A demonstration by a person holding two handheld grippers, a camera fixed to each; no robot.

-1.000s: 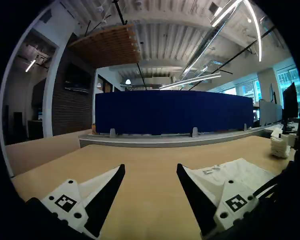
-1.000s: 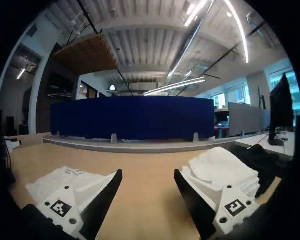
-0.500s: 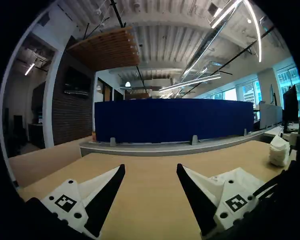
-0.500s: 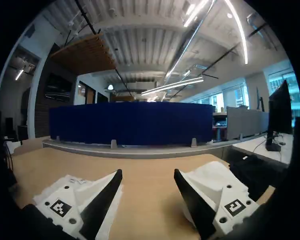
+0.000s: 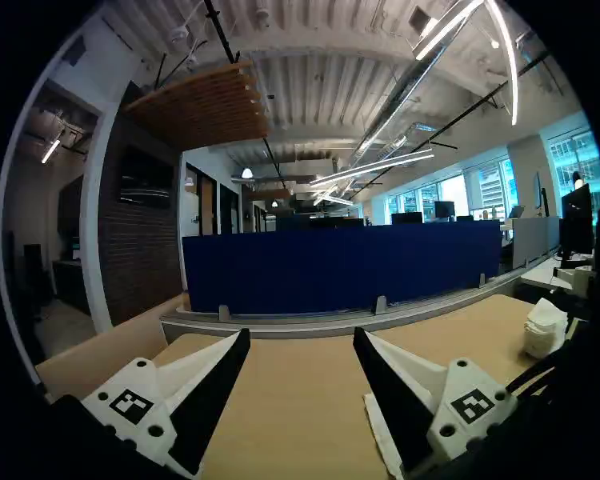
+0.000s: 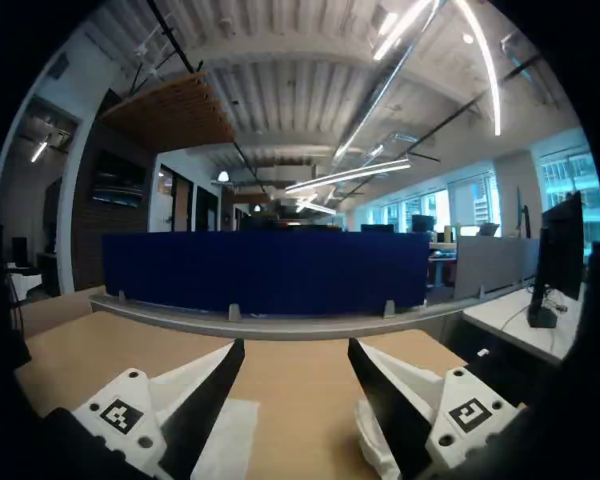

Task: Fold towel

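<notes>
While its jaws stand apart, the left gripper [image 5: 300, 332] hovers over the table [image 5: 300, 416]. The right gripper [image 6: 295, 342] gapes too, towel [image 6: 230, 438] at seven o'clock.

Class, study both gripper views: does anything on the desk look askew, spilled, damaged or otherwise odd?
Nothing stands out. A white towel lies flat on the wooden desk, a folded stack sits near its edge, and the left gripper and right gripper are open, holding nothing.

Wooden table [image 6: 300, 408] — right gripper [image 6: 295, 346] above, jaws apart, white towel [image 6: 230, 436] beneath, blue divider [image 6: 260, 272] beyond
</notes>
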